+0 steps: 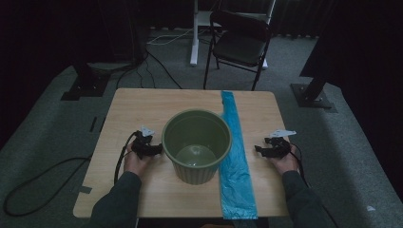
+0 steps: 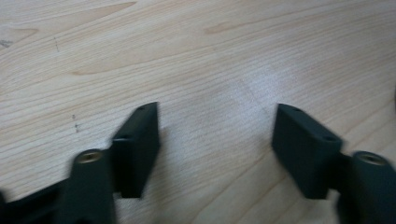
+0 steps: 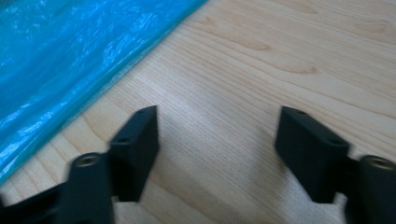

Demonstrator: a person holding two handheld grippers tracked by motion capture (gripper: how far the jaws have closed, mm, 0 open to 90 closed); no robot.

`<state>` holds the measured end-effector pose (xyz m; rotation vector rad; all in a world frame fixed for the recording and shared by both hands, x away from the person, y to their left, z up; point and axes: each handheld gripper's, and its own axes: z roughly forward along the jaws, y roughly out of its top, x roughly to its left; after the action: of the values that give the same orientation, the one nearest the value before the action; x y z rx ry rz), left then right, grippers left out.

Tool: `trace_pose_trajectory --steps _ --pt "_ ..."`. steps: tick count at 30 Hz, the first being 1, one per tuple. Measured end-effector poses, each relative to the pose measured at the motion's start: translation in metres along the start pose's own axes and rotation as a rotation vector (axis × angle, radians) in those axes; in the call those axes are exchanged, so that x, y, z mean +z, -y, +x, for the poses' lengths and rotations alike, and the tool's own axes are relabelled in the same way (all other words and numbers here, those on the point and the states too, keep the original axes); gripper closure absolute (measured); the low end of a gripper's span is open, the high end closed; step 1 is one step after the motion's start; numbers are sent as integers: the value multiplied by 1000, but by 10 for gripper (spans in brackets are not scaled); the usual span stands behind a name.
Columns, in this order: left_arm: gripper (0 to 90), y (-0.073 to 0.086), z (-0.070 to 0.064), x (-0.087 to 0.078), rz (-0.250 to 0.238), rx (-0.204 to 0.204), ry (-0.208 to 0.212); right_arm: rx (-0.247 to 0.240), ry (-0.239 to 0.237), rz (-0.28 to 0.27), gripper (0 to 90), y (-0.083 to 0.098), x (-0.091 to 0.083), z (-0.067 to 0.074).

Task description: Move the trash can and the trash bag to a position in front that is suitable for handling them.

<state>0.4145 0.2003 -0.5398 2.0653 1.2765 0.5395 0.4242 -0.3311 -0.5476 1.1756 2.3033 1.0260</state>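
Your left gripper (image 1: 154,150) and right gripper (image 1: 260,150) both rested on the tabletop (image 1: 133,109) with jaws spread wide and empty. The blue plastic bag (image 1: 234,161) lay flat between the green bin (image 1: 196,145) and your right gripper. It looked light, limp and slippery; pinching one edge seemed safest.

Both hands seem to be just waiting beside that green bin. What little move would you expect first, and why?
Probably the right gripper slides toward the long folded blue plastic bag to pinch its edge. Its fingers stand wide open over bare wooden table, with the bag lying flat just beside them. The empty round green plastic bin has no liner yet, and the left gripper waits open beside it.
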Motion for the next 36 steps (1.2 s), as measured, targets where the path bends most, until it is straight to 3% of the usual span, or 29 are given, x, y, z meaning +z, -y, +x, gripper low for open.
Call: trace_pose_trajectory --steps 2,4,6,9,12,13,14,16,19,20,25,29,36 --pt "418 0 2 -1 5 3 4 9 7 2 468 0 -2 3" --pt "424 0 3 -1 7 6 8 9 7 2 468 0 -2 3" --pt "441 -1 3 -3 21 14 15 5 -12 23 592 -3 -5 8" --pt "543 0 3 -8 44 20 45 -10 -33 26 617 -7 -6 13" --pt "556 -1 1 -13 35 35 129 -24 -62 10 623 -13 -9 20" --pt "556 -2 0 -16 21 36 153 -29 -79 10 623 -15 -11 23" --pt "556 -3 -1 -19 5 37 183 -52 -125 4 624 -20 -13 29" --pt "556 -4 -5 -27 -25 52 235 -74 -138 2 620 -23 -14 34" --pt "554 -5 -10 -39 -59 93 275 -133 -205 -16 585 -33 -17 51" --pt "554 -5 -12 -43 -70 100 289 -133 -205 -16 585 -33 -17 51" --pt "543 -1 -18 -67 -122 128 325 -191 -270 -50 562 -50 -22 73" --pt "539 3 -24 -80 -133 165 331 -198 -312 -85 549 -58 -24 83" --pt "540 -1 -36 -82 -146 191 353 -260 -370 -101 548 -73 -24 110"
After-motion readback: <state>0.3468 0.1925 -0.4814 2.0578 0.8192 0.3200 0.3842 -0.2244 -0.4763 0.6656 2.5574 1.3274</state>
